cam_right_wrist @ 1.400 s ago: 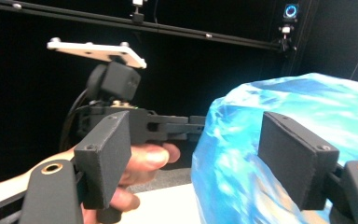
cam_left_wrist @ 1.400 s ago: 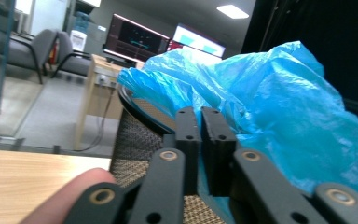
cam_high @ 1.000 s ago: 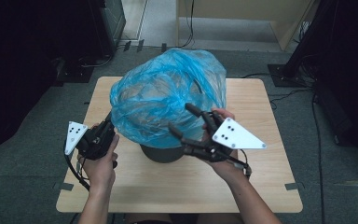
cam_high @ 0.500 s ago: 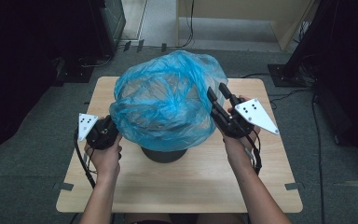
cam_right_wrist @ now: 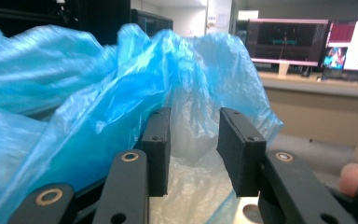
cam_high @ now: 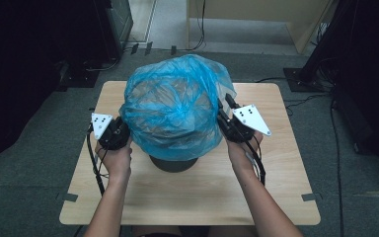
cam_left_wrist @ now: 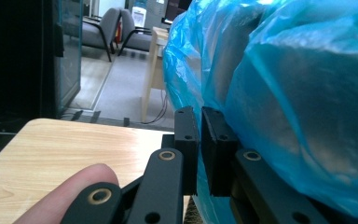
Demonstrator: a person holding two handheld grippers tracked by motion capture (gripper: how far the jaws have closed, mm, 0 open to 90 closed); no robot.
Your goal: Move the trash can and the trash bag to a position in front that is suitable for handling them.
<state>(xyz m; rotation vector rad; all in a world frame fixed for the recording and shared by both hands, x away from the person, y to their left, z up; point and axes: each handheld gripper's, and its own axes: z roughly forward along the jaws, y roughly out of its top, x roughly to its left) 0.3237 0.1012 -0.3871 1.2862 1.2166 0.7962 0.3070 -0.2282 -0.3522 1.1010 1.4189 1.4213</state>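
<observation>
Dim, soft overhead light, dark surroundings, mild blur, close foreground out of focus.

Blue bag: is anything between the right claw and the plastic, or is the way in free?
Nothing visible stands in the way. The right claw is already at the blue bag, its jaws just closing with a fold of film between them, a gap still showing.
</observation>
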